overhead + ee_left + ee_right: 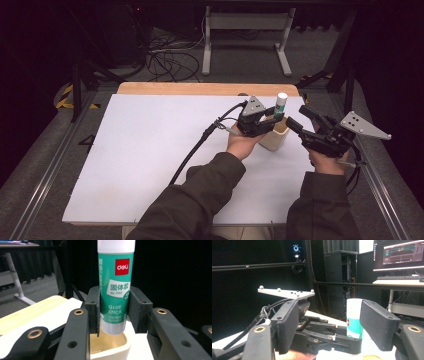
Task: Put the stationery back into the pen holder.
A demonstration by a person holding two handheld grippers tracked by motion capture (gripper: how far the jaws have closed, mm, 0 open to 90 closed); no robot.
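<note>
Green glue stick (115, 287) stands upright between left gripper (115, 312) fingers (93, 307).

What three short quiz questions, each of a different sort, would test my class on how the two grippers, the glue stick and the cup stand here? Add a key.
1. True or false: the left gripper grips the glue stick upright.
2. The stick's lower end is: A) above the cup's opening, B) flat on the white board, C) on the floor.
3. Fill in: the right gripper's jaws stand ____.

Key: 1 true; 2 A; 3 open, holding nothing, with the stick beyond them.
</note>
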